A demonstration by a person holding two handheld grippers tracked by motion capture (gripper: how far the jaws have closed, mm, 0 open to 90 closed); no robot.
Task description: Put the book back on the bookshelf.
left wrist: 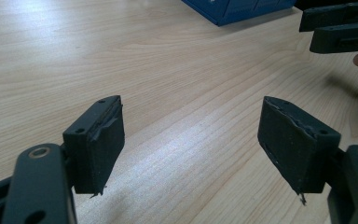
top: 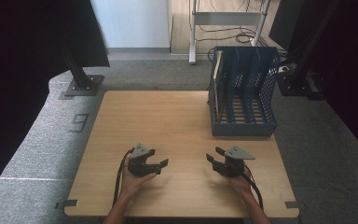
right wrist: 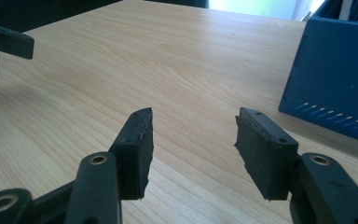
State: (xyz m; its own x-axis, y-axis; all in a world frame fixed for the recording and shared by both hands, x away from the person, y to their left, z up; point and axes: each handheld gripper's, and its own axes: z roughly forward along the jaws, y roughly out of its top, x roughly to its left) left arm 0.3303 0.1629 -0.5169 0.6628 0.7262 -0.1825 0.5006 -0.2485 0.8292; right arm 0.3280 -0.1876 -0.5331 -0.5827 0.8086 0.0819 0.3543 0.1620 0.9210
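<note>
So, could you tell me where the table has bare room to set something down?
The table is bare left of the blue file rack, from its far edge down to the left gripper and right gripper. The strip between the two is bare too. Only the far right corner, where the rack stands, is crowded.

We saw that our left gripper (top: 161,165) and right gripper (top: 213,157) were black, each with a grey three-cornered plate, round screw holes, worn pads (left wrist: 103,144) and a black cable (top: 118,175).

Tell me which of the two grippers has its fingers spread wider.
The left gripper: its fingers stand farther apart than those of the right gripper. Both are empty.
</note>
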